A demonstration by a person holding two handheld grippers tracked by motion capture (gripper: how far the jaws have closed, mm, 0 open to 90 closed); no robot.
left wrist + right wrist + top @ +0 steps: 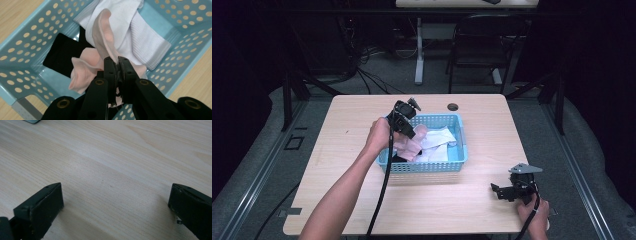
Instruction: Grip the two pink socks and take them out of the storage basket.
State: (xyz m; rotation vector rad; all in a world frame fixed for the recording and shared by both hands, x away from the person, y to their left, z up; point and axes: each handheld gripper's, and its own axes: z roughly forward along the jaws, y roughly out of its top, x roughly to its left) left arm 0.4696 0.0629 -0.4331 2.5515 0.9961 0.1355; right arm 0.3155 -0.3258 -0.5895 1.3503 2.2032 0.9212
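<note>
Your left tongs (117, 65) clamped on pink sock (83, 71) over basket (22, 47); soft, floppy, light, so pinch bunched fold. Right tongs (115, 202) spread wide, resting on counter (125, 157).

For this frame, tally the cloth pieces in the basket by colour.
Pink cloth, pinched in the left gripper: 1
White cloth: 1
Black cloth: 1
Total: 3 pieces visible in the blue basket; more may lie hidden underneath.
</note>
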